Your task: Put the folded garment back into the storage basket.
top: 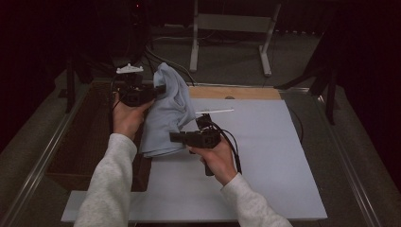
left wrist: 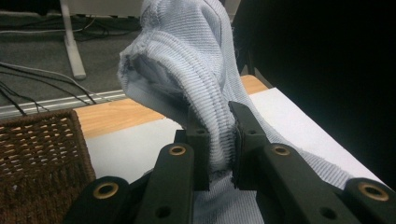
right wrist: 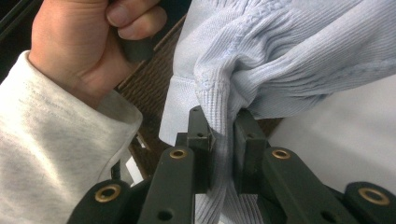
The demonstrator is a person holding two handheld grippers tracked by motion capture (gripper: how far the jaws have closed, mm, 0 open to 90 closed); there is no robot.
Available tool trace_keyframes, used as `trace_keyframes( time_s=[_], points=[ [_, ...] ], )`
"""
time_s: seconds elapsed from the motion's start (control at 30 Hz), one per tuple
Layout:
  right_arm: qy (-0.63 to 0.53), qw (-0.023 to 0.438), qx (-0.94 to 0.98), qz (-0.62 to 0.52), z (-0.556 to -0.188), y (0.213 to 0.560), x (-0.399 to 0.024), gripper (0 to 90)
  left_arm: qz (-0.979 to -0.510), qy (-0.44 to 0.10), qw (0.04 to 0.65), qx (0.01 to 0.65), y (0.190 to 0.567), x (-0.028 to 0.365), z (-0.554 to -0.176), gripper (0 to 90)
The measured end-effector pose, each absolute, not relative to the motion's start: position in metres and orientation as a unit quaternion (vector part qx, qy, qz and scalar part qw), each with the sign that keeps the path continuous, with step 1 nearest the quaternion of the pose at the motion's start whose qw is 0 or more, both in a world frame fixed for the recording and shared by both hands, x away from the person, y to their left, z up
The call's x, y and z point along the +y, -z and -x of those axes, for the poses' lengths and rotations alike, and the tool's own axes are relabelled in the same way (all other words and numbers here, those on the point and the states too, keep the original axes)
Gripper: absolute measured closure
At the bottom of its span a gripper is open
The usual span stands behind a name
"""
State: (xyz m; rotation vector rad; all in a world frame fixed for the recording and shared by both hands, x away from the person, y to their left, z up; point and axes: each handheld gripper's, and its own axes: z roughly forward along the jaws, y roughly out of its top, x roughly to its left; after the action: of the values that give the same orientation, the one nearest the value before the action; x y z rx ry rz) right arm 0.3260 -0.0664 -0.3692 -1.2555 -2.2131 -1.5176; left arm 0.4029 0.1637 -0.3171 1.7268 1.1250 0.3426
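Two grippers, left gripper (top: 160, 88) and right gripper (top: 174, 137), each clamped on pale blue garment (top: 168, 111), hanging lengthwise, top end away.

My left tool (left wrist: 219, 154) is clamped on a fold of pale blue ribbed knit cloth (left wrist: 196, 60), which rises bunched above the jaws. White worktop (left wrist: 130, 144) behind; brown wicker basket (left wrist: 37, 154) lower left.
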Motion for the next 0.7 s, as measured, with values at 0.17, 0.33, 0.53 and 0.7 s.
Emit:
trace_keyframes(
  time_s=[0.17, 0.33, 0.53, 0.7],
  points=[
    [0.514, 0.094, -0.741, 0.423, -0.33, 0.368, -0.059, 80.4, -0.714, -0.145, 0.501, 0.467, 0.314, 0.166, -0.404, 80.2],
    [0.513, 0.094, -0.743, 0.419, -0.334, 0.367, -0.052, 80.5, -0.715, -0.146, 0.5, 0.466, 0.312, 0.167, -0.403, 80.2],
    [0.515, 0.096, -0.741, 0.419, -0.336, 0.368, -0.046, 80.4, -0.711, -0.151, 0.502, 0.469, 0.308, 0.172, -0.402, 80.2],
    [0.514, 0.096, -0.742, 0.419, -0.338, 0.368, -0.043, 80.4, -0.706, -0.155, 0.505, 0.473, 0.307, 0.179, -0.401, 80.2]
  ],
)
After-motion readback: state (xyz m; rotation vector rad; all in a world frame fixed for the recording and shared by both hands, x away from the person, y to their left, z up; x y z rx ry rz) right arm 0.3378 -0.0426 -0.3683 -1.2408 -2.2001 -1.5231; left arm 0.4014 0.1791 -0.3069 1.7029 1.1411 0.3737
